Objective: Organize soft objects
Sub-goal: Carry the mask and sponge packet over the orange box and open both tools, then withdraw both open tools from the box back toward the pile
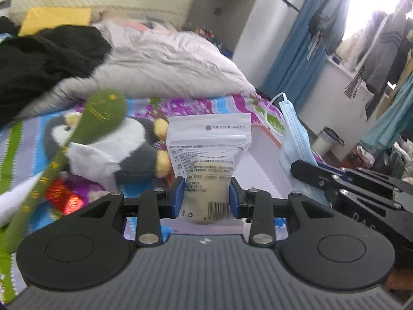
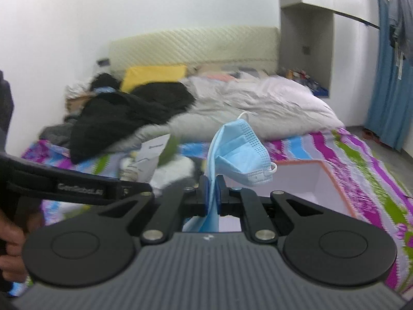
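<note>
Above a bed (image 1: 206, 108) spread with a wavy purple, blue and green sheet, the left gripper (image 1: 206, 197) clamps its blue-padded fingers (image 1: 179, 196) on a white zip-seal pouch (image 1: 208, 152). The pouch is flat, glossy and printed with small text and a barcode, and it stands upright between the pads. The right gripper (image 2: 211, 193) has its fingers (image 2: 204, 193) nearly together, pinching a pale blue pleated face mask (image 2: 242, 152). The mask is thin and crumpled, its dotted edge and white ear loop flopping to the right. Just beyond both lies an open white box (image 2: 309, 180) with an orange rim, set on the sheet. On the bed to the left rest a fuzzy grey-and-white plush penguin (image 1: 139, 149) and a long green felt toy (image 1: 103, 111). Farther back, a rumpled grey quilt (image 1: 167, 59) and black clothing (image 1: 46, 56) are heaped.
</note>
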Available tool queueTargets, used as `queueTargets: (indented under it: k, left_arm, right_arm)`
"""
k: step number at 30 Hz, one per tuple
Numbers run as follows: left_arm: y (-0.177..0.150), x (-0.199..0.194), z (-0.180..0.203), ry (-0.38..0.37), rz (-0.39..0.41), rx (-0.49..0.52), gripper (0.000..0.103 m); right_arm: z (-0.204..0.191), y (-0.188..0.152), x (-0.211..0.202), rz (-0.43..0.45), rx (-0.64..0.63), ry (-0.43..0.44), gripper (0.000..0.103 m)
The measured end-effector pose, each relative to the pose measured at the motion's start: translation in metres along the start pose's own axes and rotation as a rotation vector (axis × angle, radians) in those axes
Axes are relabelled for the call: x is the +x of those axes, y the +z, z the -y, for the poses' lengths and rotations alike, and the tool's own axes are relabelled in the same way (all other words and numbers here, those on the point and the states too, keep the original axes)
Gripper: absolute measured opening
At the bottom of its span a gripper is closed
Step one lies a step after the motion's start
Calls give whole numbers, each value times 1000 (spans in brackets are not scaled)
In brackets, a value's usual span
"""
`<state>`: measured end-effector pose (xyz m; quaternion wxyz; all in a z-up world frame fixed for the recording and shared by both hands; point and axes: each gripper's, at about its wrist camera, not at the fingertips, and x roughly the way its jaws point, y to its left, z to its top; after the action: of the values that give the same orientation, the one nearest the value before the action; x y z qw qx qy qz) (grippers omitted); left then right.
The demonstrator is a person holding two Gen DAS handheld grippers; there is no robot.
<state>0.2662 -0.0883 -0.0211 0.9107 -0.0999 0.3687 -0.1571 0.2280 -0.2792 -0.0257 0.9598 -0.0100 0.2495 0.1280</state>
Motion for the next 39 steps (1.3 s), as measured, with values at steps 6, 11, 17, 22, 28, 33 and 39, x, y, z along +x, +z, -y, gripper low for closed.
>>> queueTargets:
  k: [6, 11, 17, 22, 28, 33, 39]
  left_arm:
    - [5, 75, 18, -15, -128, 13, 41]
    - [7, 132, 35, 0, -228, 63, 41]
    - [5, 180, 49, -3, -330, 83, 41]
    - [-8, 199, 61, 1, -376, 132, 41]
    - [-12, 208, 61, 17, -412, 133, 51]
    - [-7, 197, 53, 26, -384, 103, 52]
    - [1, 168, 51, 31, -313, 109, 52]
  right_arm:
    - [42, -12, 36, -134, 52, -75, 9]
    - [76, -32, 63, -250, 107, -100, 9]
    - [112, -61, 79, -349, 181, -141, 9]
    - [123, -74, 85, -381, 209, -136, 11]
    - [124, -75, 87, -391, 210, -118, 14]
    - [127, -70, 81, -377, 233, -104, 42]
    - [124, -64, 64, -325, 253, -96, 42]
